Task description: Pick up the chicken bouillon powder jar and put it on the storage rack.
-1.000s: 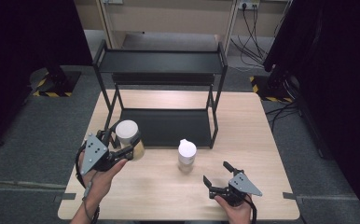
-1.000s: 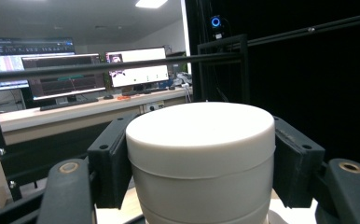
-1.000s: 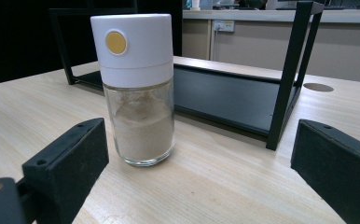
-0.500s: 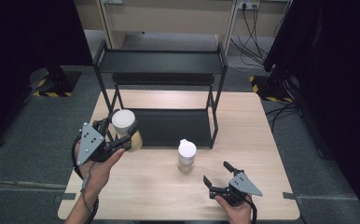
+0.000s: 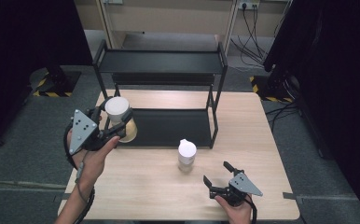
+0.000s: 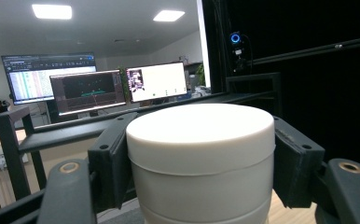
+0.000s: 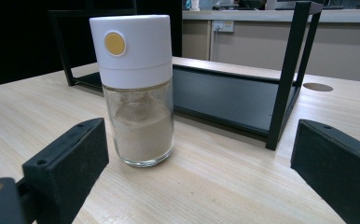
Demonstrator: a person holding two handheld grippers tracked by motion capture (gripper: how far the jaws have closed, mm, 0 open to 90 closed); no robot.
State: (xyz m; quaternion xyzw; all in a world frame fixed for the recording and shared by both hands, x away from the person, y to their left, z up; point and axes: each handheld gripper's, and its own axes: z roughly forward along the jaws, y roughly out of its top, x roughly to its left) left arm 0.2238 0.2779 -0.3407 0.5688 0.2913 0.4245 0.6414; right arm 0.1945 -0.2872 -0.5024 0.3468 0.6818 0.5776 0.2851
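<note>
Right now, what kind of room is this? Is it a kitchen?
Probably not a kitchen. It looks like a lab or office workroom: computer monitors glow behind the wooden table, dark curtains hang at the sides, and wall sockets with cables sit behind the black shelf rack.

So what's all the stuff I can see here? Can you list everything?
jar: 1, white lid, yellowish body, held up off the table at the rack's left end.
shaker: 1, white cap with a yellow dot, glass with tan powder, upright on the table in front of the rack.
rack: 1, black, two shelves, at the back of the table.
table: 1, light wood.
monitors: 3, lit, far behind in the left gripper view.
left gripper: 1, black, jaws clamped on the jar.
right gripper: 1, black, jaws open, low near the table's front edge, facing the shaker.
</note>
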